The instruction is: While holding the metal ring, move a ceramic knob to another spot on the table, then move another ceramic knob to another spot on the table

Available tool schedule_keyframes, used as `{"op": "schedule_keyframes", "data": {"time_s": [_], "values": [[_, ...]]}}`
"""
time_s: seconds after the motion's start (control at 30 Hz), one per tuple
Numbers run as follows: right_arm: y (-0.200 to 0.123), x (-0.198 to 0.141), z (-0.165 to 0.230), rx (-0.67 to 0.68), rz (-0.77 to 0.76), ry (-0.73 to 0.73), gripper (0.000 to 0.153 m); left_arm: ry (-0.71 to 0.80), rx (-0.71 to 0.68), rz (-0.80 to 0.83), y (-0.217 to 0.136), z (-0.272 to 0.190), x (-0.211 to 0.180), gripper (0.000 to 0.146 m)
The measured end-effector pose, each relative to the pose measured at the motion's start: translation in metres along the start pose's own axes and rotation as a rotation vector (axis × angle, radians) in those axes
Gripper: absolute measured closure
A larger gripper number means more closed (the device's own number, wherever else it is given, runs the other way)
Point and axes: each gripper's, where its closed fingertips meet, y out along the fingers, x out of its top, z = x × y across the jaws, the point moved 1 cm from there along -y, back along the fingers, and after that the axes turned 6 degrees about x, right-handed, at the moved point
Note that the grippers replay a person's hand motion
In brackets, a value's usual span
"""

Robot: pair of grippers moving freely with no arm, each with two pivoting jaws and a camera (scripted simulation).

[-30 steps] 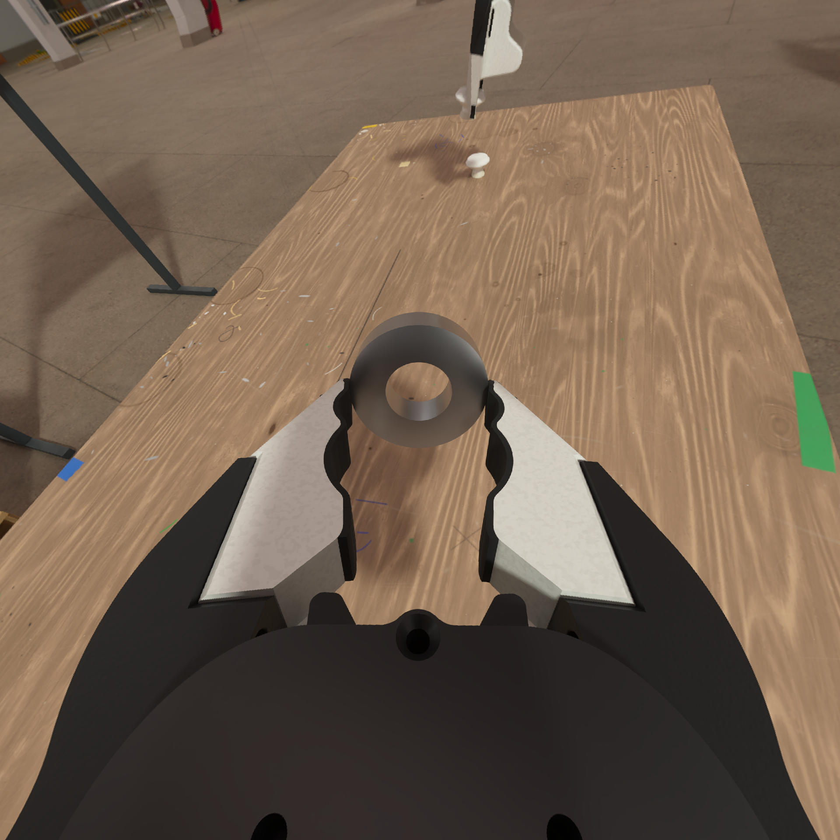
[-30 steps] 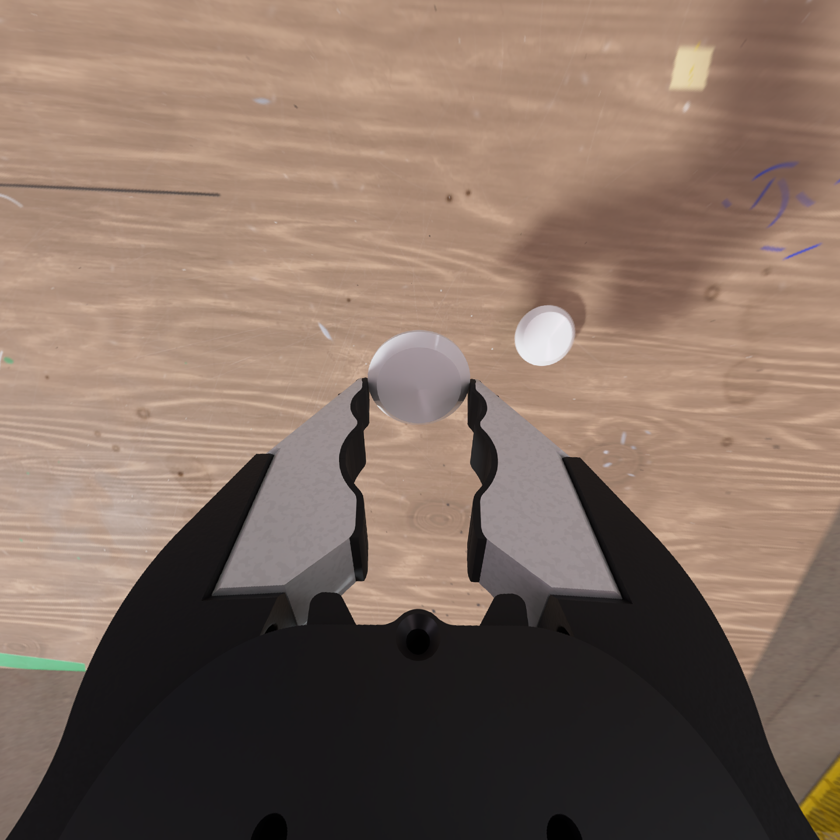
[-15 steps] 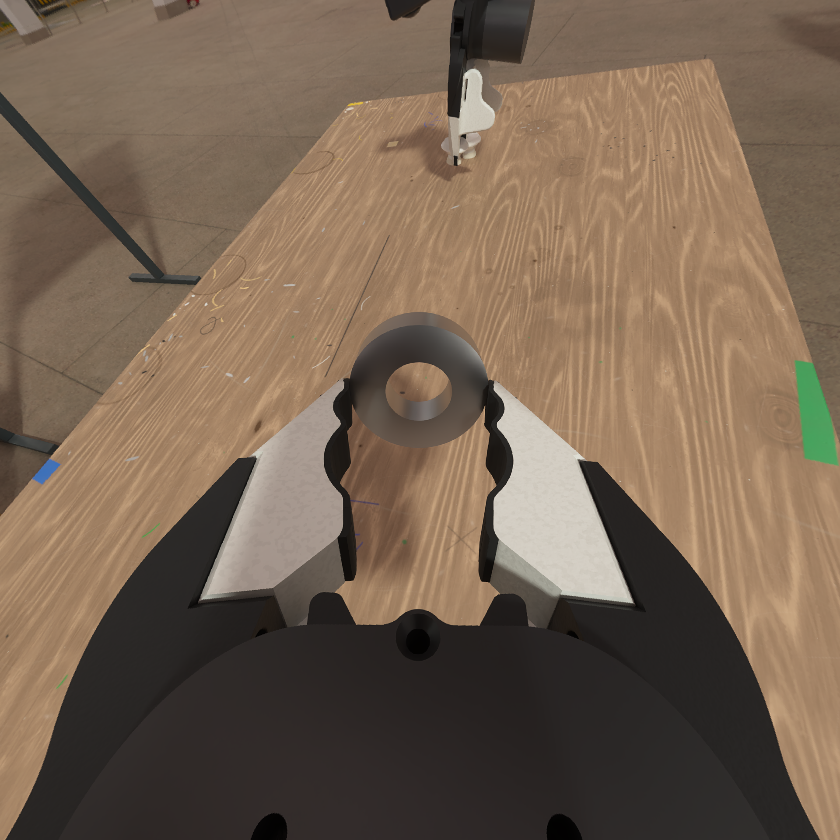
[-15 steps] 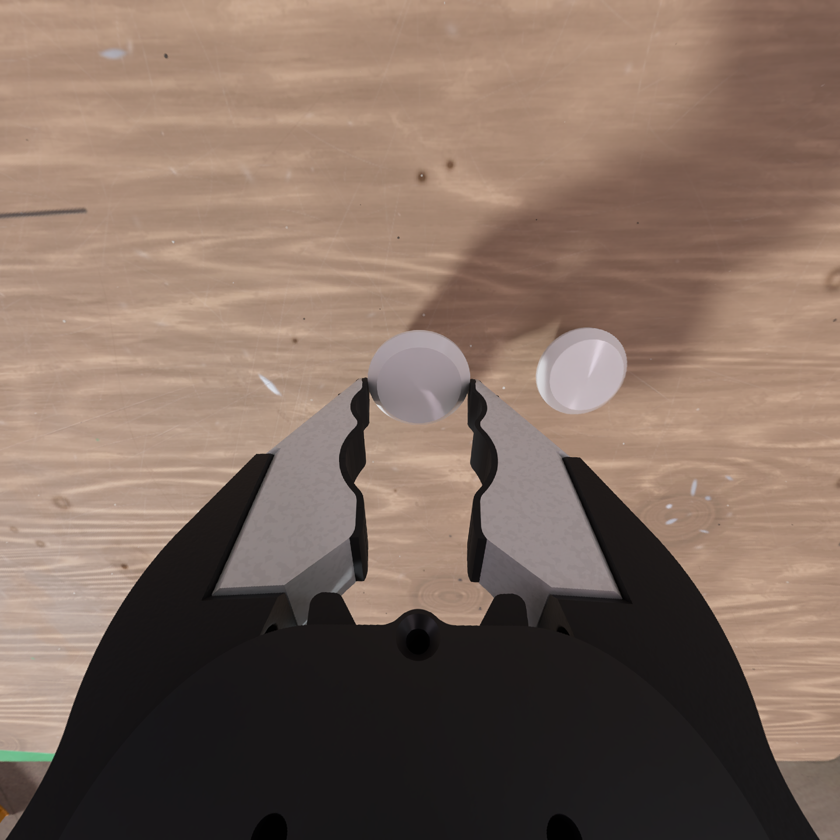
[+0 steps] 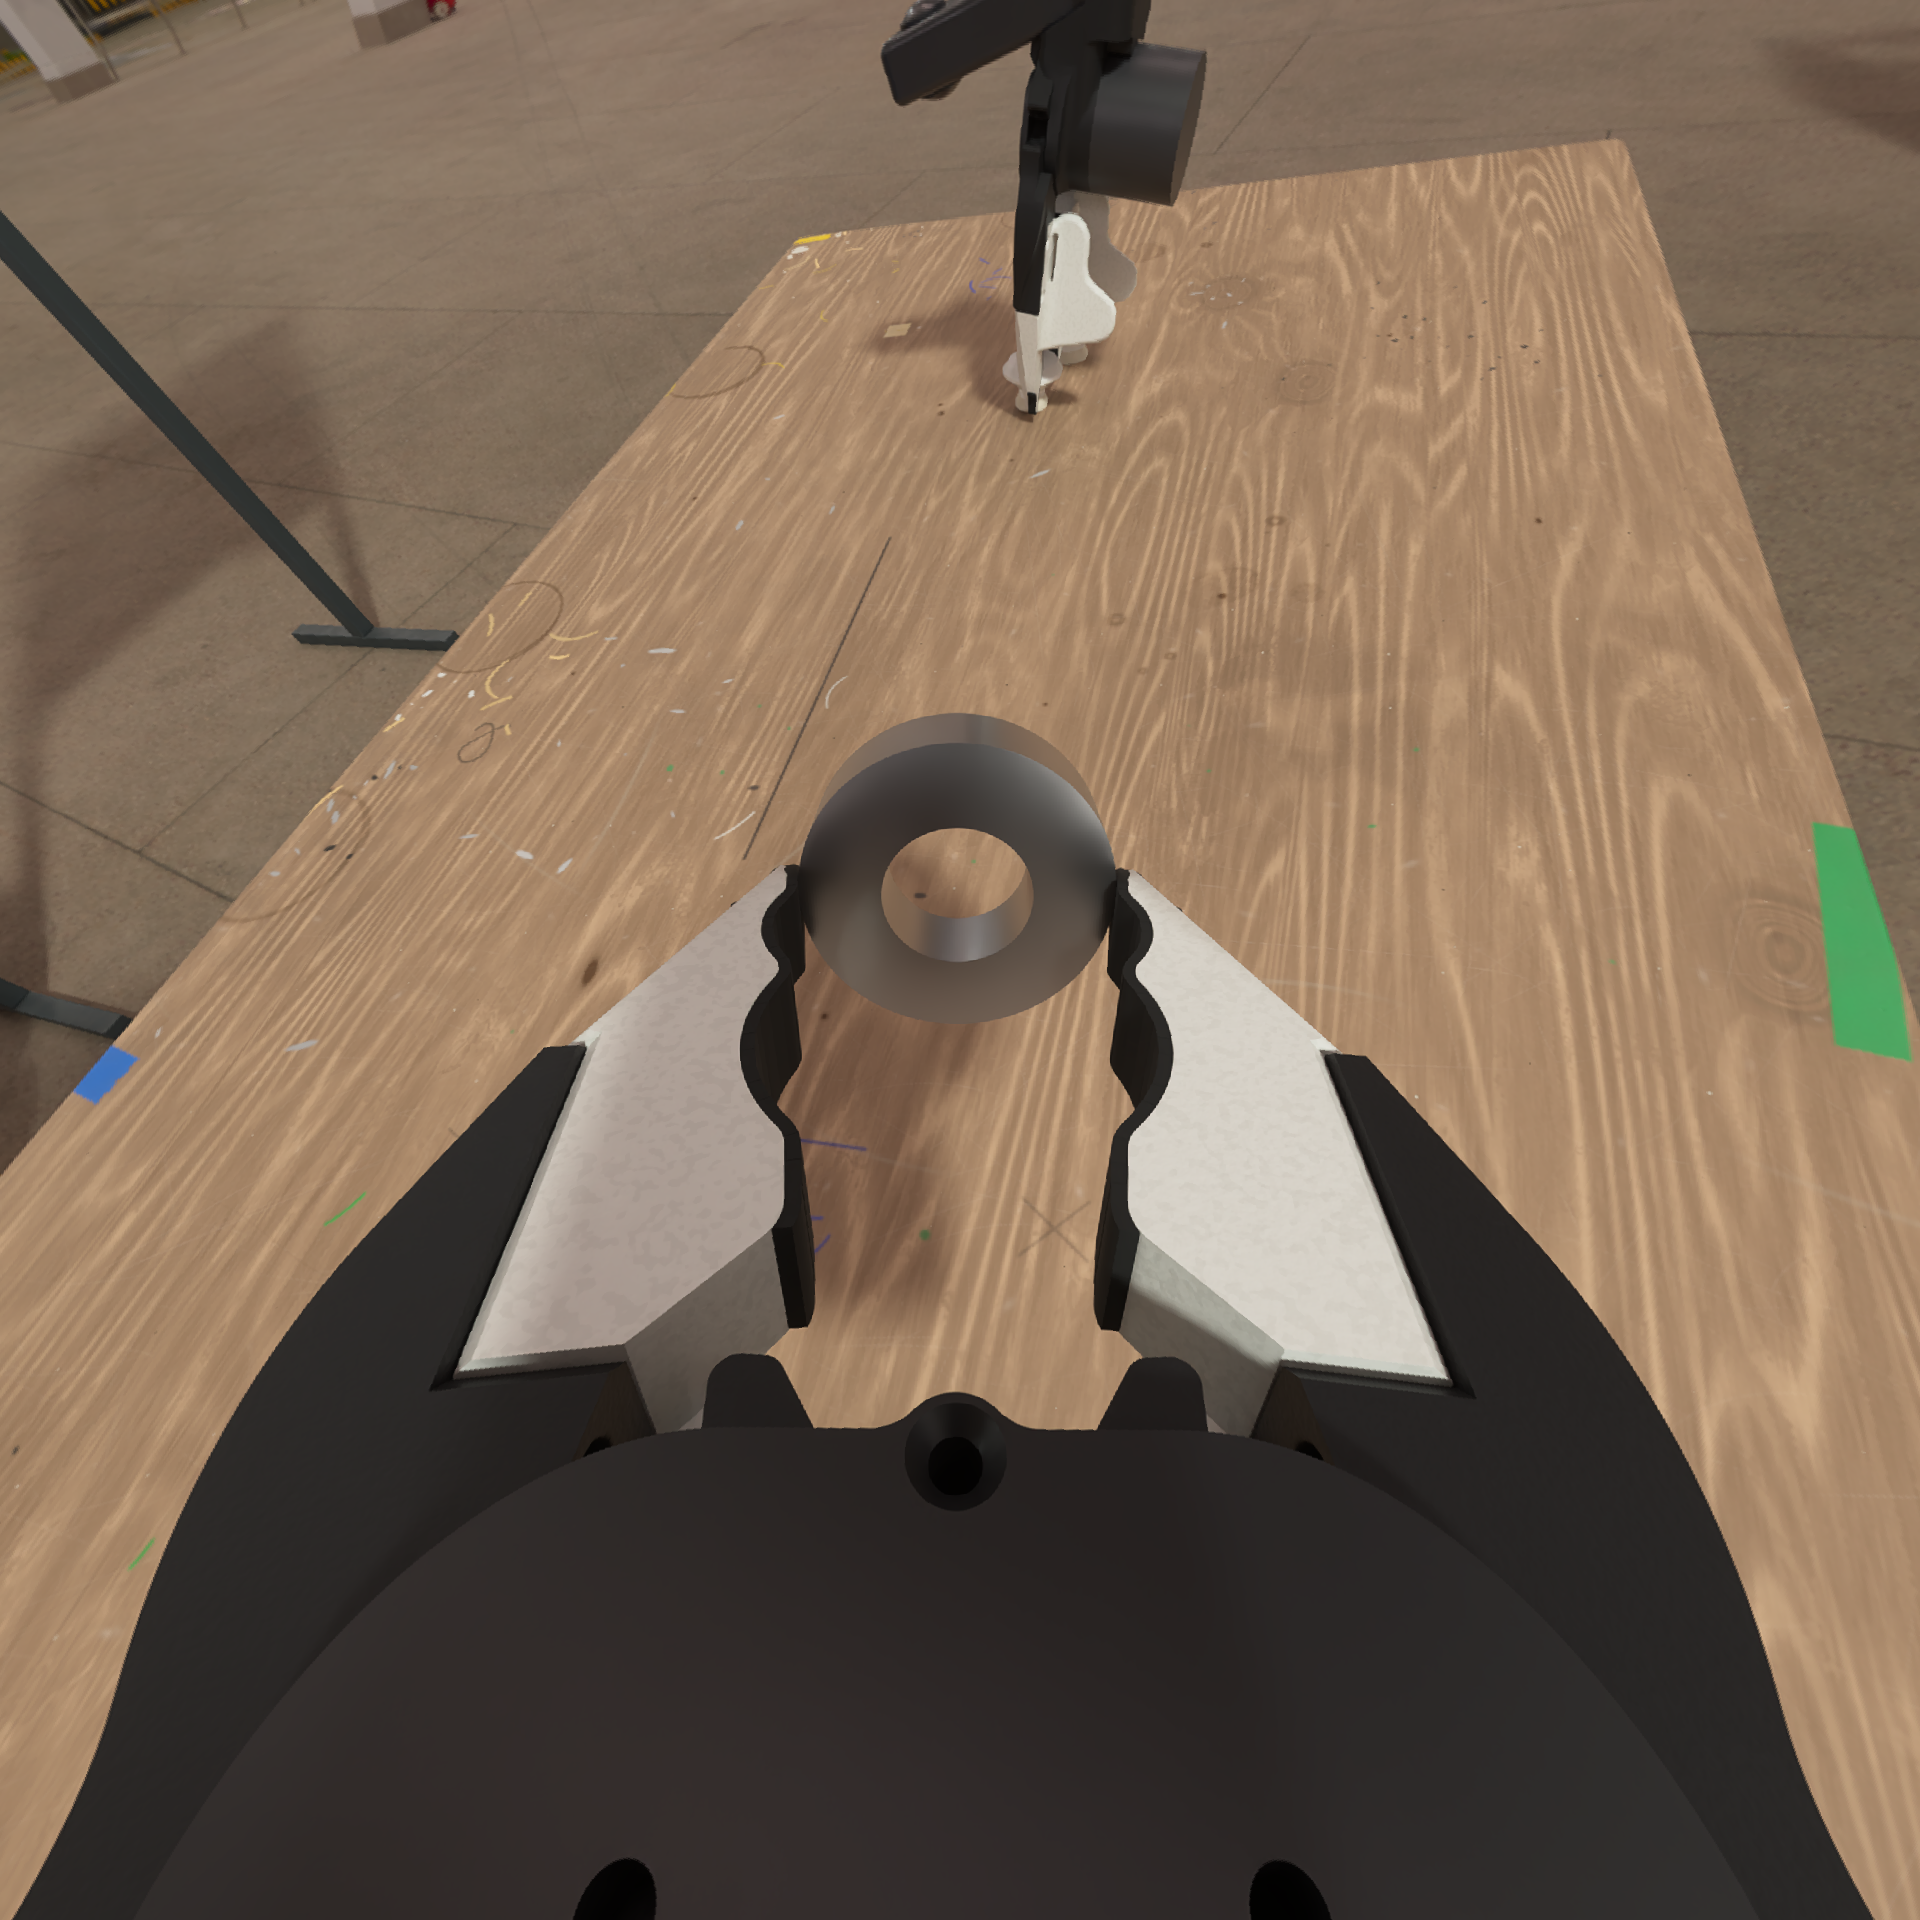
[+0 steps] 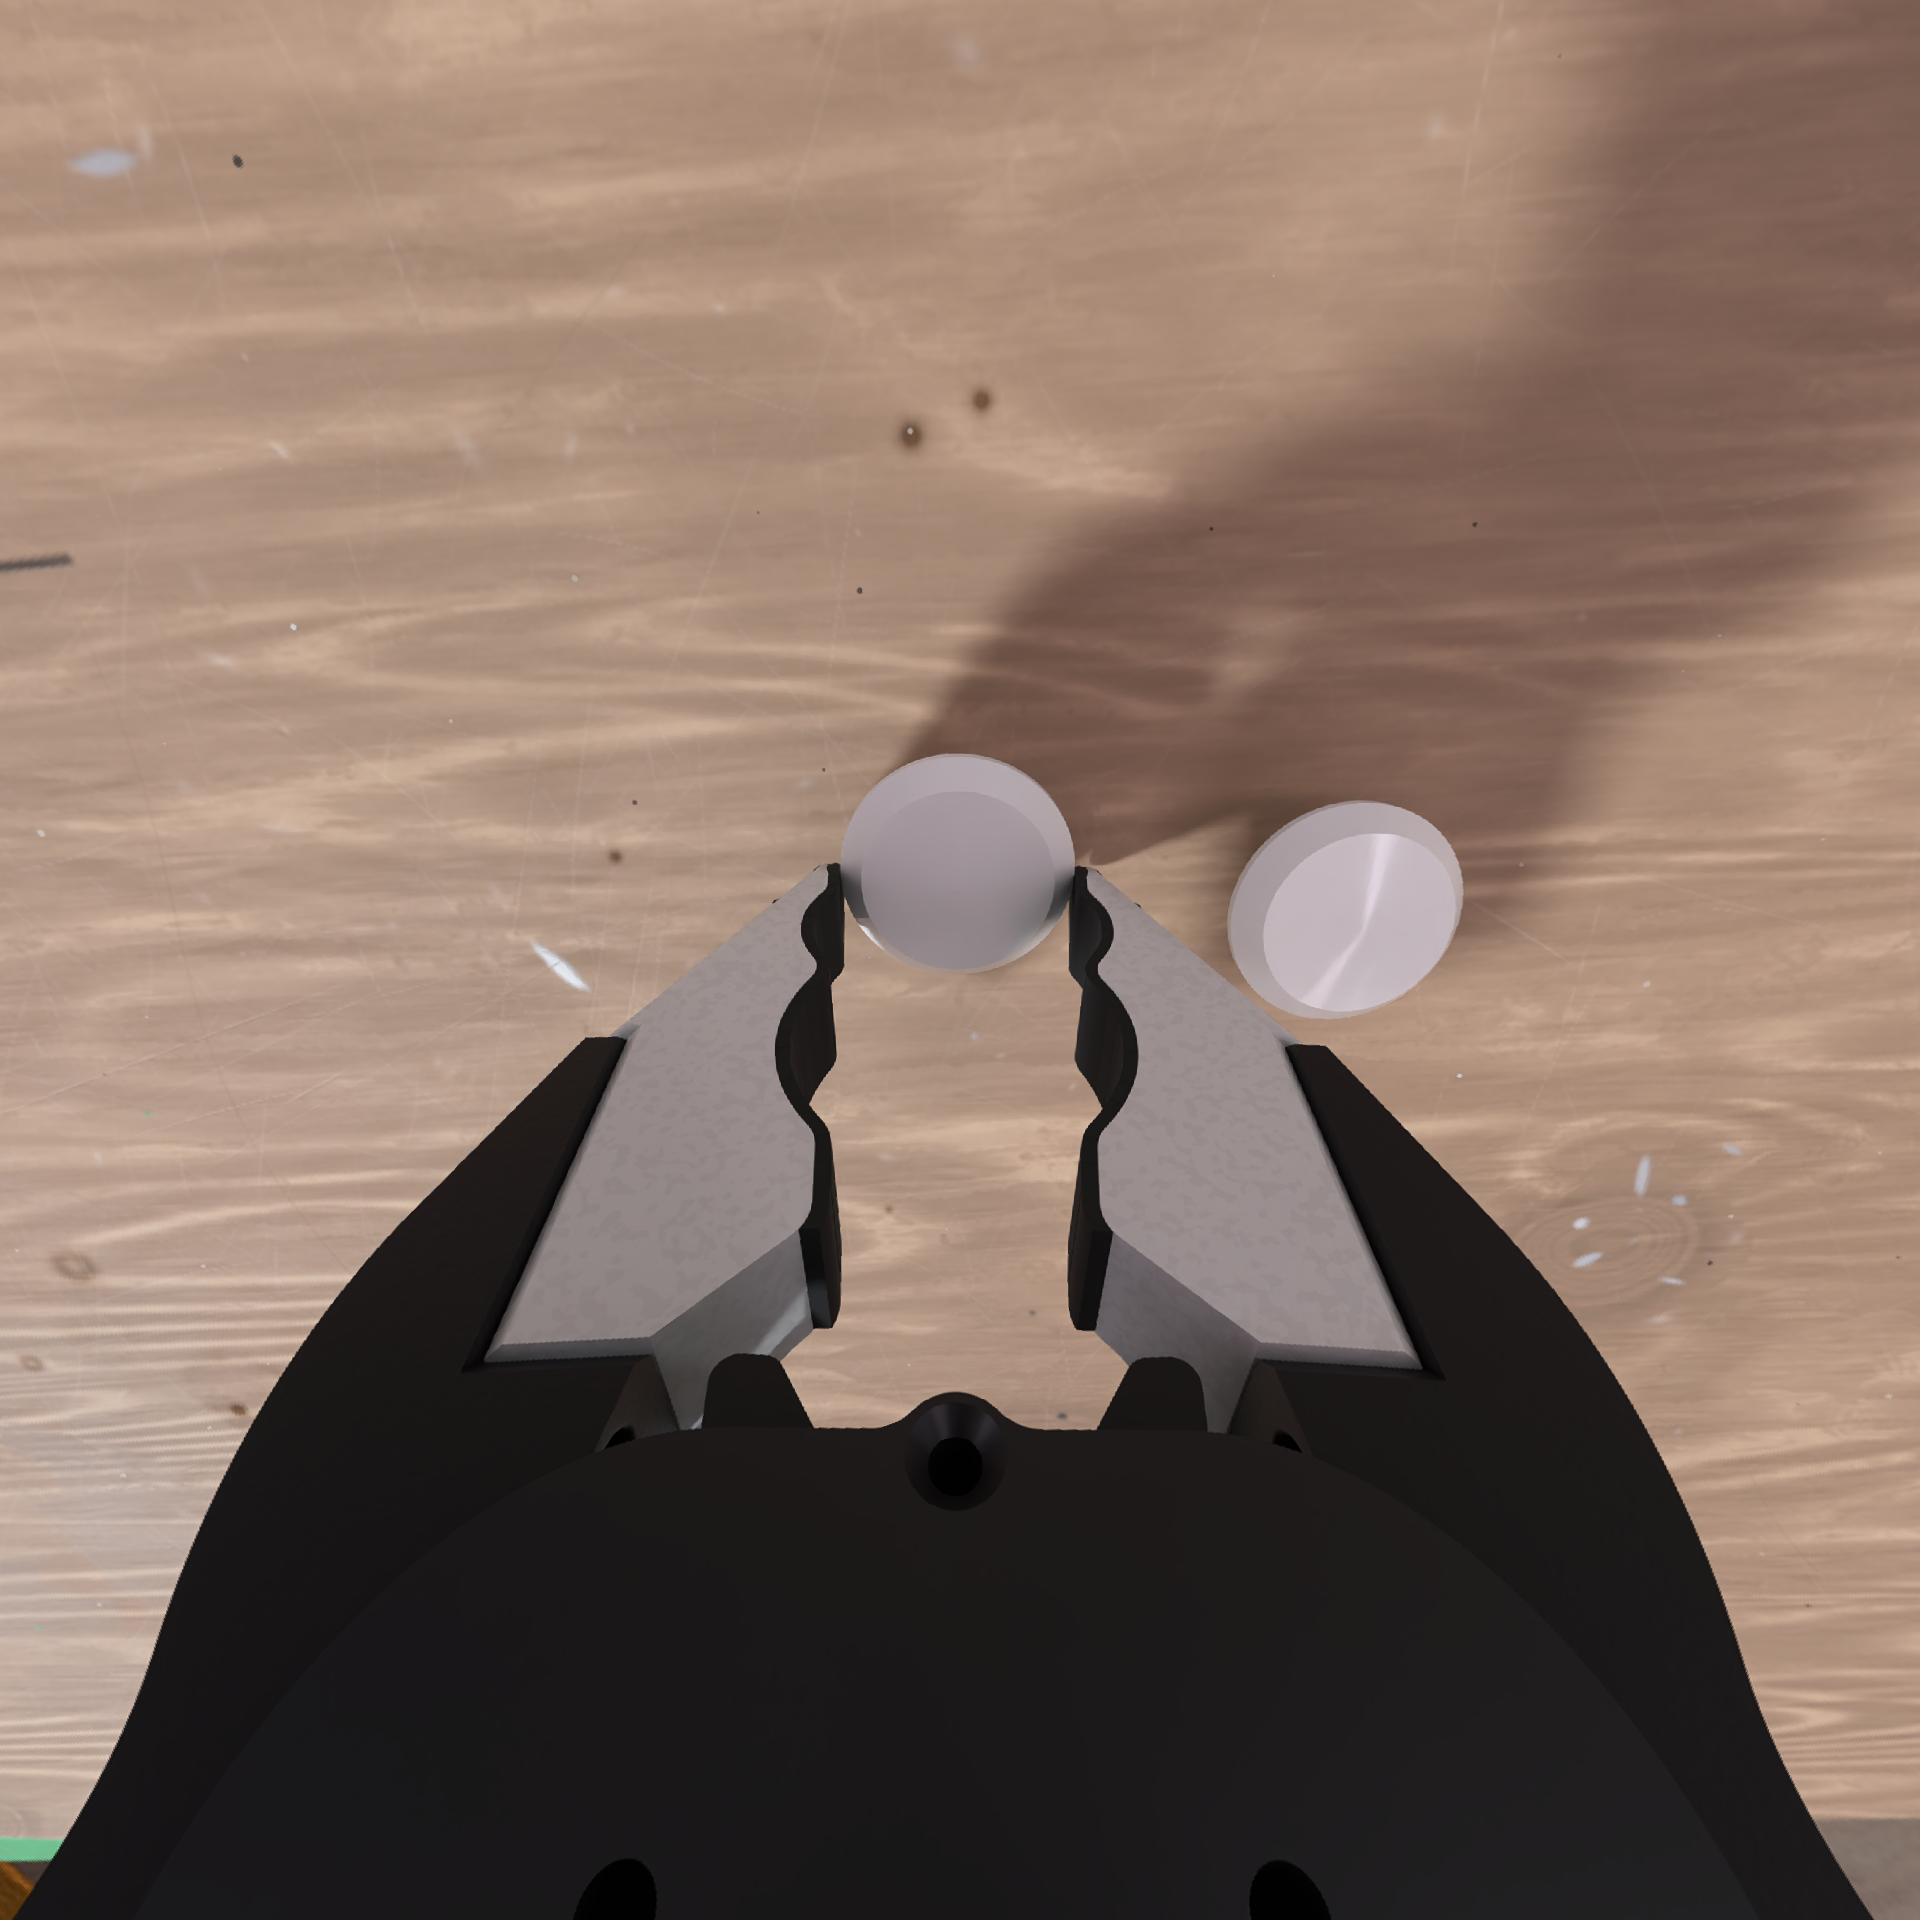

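Observation:
My left gripper (image 5: 956, 904) is shut on a grey metal ring (image 5: 862, 945) and holds it above the wooden table (image 5: 1455, 675). My right gripper (image 6: 956, 883) points straight down and is shut on a white ceramic knob (image 6: 956, 868) at its fingertips, low over the table (image 6: 520, 520). A second white ceramic knob (image 6: 1345, 909) stands on the table just right of the right finger. In the left wrist view the right gripper (image 5: 1034, 400) shows at the far end of the table, its tips near the surface; the knobs are mostly hidden there.
A green tape strip (image 5: 1860, 940) lies near the table's right edge, a blue tape piece (image 5: 104, 1072) at the left edge. A dark metal stand leg (image 5: 187, 447) rises from the floor left of the table. The table's edge shows at bottom right (image 6: 1870, 1860).
My right gripper has come down toward the table with its knob; the second knob looks larger and closer. The left gripper with the ring has barely shifted.

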Motion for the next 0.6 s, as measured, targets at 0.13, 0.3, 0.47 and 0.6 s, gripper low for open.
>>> {"op": "schedule_keyframes", "data": {"time_s": [0.13,0.3,0.47,0.6], "values": [[-0.002,0.001,0.001,-0.016,-0.001,-0.006,0.109,0.007,-0.004,0.006,0.001,-0.002,0.000,0.087],[-0.025,-0.002,0.001,-0.031,-0.016,-0.027,0.057,0.005,-0.007,0.002,0.000,-0.002,0.000,0.087],[-0.079,-0.016,0.016,0.020,0.006,-0.039,0.041,0.000,-0.013,-0.001,0.000,-0.003,0.001,0.087],[-0.162,-0.013,0.038,0.035,-0.099,-0.103,0.040,0.006,0.000,0.004,-0.001,-0.002,0.001,0.087]]}}
